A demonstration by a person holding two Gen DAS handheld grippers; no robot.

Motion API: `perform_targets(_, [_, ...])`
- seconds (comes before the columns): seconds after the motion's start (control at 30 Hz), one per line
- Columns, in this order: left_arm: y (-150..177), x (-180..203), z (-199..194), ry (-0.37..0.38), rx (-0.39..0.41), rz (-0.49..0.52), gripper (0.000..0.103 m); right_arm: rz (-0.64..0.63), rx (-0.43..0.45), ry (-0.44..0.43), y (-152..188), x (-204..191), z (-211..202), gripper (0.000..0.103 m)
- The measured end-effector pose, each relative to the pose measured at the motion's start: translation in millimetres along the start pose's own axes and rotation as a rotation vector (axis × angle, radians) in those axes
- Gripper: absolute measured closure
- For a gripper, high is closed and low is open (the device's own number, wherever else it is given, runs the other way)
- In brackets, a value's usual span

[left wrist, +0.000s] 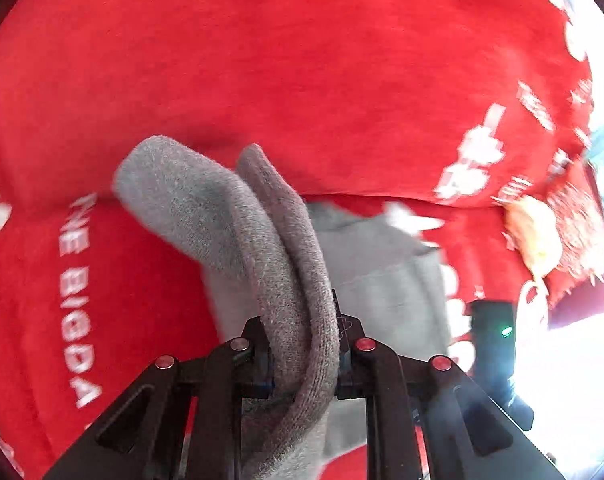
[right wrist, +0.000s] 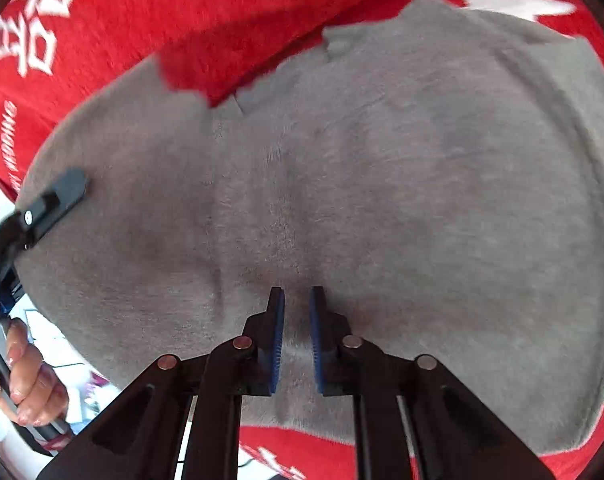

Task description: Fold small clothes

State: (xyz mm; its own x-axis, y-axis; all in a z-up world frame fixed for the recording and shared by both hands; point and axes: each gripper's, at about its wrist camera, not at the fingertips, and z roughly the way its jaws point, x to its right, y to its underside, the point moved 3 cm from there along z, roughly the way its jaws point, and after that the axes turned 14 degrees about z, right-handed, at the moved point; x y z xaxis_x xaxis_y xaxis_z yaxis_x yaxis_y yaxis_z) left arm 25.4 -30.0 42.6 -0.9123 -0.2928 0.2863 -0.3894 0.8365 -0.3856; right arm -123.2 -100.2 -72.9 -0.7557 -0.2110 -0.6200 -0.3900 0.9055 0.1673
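The left gripper [left wrist: 302, 344] jaws clamp a raised fold of the grey garment [left wrist: 237, 216], above the red blanket [left wrist: 302, 80]. The right gripper [right wrist: 297, 336] jaws pinch the garment's flat part, spread lengthwise ahead of them.

Fuzzy matt grey garment [right wrist: 382, 200] on a plush red blanket [left wrist: 302, 80]; fingers [right wrist: 275, 340] ribbed blue

We see a red blanket [left wrist: 302, 80] with white letters covering nearly everything. At the blanket's right edge lies something pale yellow [left wrist: 532, 236], too blurred to name. Beyond that edge is bright glare.
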Motion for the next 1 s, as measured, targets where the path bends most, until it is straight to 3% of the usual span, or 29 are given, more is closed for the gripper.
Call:
perform_targets(0.07, [-9.6,23.0,10.4,0.032,0.001,0.047,0.083,0.039,0.013,-0.052,-0.7,13.4,-15.5,0.086])
perform_targets(0.2, [-19.5,87.8,69.2,0.081,-0.061,0.155,0.083,0.164,0.039,-0.132,-5.9,56.8,-39.0,0.085])
perform_targets(0.33, [-10.1,111.7,97.9,0.086,-0.136,0.202,0.079,0.253,0.038,-0.171,-10.4,88.7,-44.4,0.085])
perform_targets(0.37, [-7.6,114.0,92.6,0.098,-0.130,0.211,0.068,0.256,0.037,-0.174,-10.9,91.0,-44.5,0.087])
perform_targets(0.4, [-2.2,113.4,85.5,0.112,-0.117,0.216,0.046,0.251,0.034,-0.175,-11.7,92.5,-44.8,0.087])
perform_targets(0.47, [-4.3,116.3,69.9,0.096,-0.071,0.224,0.020,0.244,0.032,-0.170,-13.6,91.9,-44.0,0.087])
perform_targets(0.57, [-2.6,106.4,43.8,0.048,-0.038,0.254,0.019,0.255,0.031,-0.169,-14.5,88.1,-38.3,0.087])
perform_targets(0.67, [4.2,79.8,27.4,-0.023,-0.049,0.203,0.019,0.286,0.043,-0.195,-17.1,94.9,-46.3,0.083])
perform_targets(0.8, [15.7,33.5,12.7,-0.108,-0.046,0.090,0.019,0.383,0.131,-0.295,-20.2,116.7,-70.0,0.048])
perform_targets(0.93, [24.6,-4.4,8.3,-0.153,-0.038,-0.007,0.019,0.499,0.145,-0.454,-25.2,137.6,-78.3,0.045])
perform_targets(1.0, [30.2,-20.5,17.0,-0.215,-0.063,-0.038,0.019,0.544,0.146,-0.520,-27.1,143.2,-78.2,0.035])
